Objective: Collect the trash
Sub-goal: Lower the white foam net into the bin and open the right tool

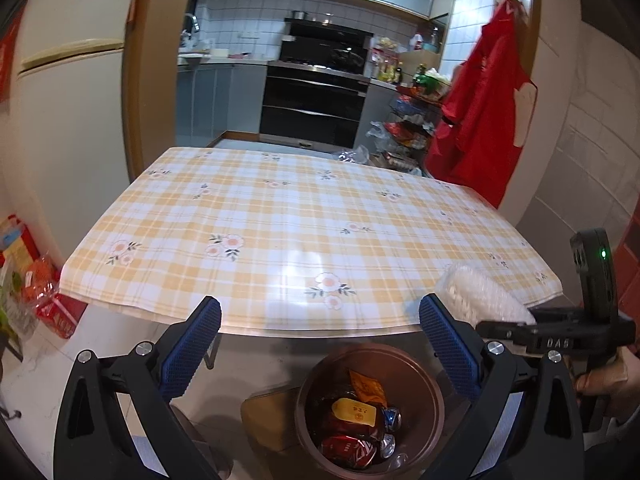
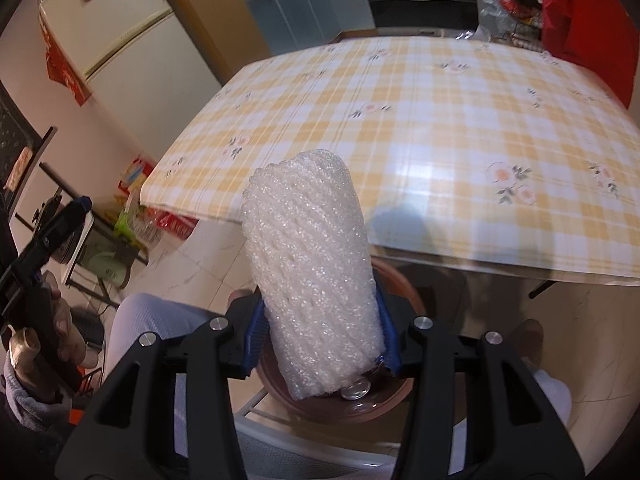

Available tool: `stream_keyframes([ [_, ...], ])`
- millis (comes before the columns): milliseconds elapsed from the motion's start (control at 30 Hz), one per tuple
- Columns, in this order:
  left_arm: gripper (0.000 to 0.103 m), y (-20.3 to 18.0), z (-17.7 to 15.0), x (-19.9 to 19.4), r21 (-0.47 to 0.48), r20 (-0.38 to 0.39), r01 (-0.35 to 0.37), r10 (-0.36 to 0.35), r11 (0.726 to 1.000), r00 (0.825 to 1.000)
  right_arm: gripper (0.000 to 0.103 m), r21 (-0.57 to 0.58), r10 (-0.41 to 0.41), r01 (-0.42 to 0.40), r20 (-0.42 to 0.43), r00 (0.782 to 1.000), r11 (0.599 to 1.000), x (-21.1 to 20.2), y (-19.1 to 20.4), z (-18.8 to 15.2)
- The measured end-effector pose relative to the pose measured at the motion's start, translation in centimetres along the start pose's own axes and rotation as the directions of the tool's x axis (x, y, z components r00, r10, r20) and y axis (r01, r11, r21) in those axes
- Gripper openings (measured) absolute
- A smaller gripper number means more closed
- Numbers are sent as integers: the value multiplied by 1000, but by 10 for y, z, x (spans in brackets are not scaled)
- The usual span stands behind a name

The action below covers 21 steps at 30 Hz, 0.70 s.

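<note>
My right gripper (image 2: 320,332) is shut on a white foam net sleeve (image 2: 312,272) and holds it above a brown trash bin (image 2: 396,392) on the floor by the table's near edge. The sleeve (image 1: 480,296) and the right gripper also show at the right of the left wrist view. My left gripper (image 1: 320,344) is open and empty above the same bin (image 1: 308,404), which holds red cans, a crushed silver can and snack wrappers. The table with a yellow checked cloth (image 1: 304,216) lies ahead.
A cream fridge (image 1: 68,80) stands at the left, with red packages (image 1: 52,300) on the floor beside the table. A red apron (image 1: 488,112) hangs at the right. A kitchen with a black oven (image 1: 316,100) lies beyond the table.
</note>
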<state>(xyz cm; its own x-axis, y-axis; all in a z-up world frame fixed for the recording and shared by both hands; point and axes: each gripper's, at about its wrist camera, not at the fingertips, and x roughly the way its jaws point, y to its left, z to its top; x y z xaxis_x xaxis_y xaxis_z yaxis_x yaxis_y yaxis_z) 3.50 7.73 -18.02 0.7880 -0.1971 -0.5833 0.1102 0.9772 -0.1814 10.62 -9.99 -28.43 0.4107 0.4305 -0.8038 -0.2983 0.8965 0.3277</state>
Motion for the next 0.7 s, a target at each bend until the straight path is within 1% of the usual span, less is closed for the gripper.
stream_keyframes([
  [167,97,7,-1,3,-19,-6,-14,14,1000,1000,57,-21,10,-11,-47,999,1000,16,11,-3],
  [267,97,6,-1,6,-15,-10,-22,22,1000,1000,65,-39,12,-14,-67,998,999,21,15,-5],
  [333,97,5,-1,7,-14,-14,-15,15,1000,1000,77,-43,11,-14,-68,998,999,22,15,-6],
  [433,97,2,-2,10,-4,-20,-18,18,1000,1000,85,-35,13,-16,-66,998,999,23,15,-7],
  [467,97,1,-3,10,2,-22,-20,20,1000,1000,86,-33,12,-14,-64,998,999,22,14,-6],
  [500,97,0,-3,10,6,-23,-22,22,1000,999,88,-32,4,-5,-53,999,999,20,13,-5],
  [533,97,0,-3,11,9,-24,-22,22,1000,999,94,-33,-2,1,-47,999,999,18,12,-3],
  [633,97,-1,-3,11,10,-24,-25,25,1000,999,97,-51,-58,57,-11,998,997,10,10,2],
  [700,97,-2,-3,10,20,-20,-32,33,999,999,97,-76,-103,104,17,995,992,3,10,6],
])
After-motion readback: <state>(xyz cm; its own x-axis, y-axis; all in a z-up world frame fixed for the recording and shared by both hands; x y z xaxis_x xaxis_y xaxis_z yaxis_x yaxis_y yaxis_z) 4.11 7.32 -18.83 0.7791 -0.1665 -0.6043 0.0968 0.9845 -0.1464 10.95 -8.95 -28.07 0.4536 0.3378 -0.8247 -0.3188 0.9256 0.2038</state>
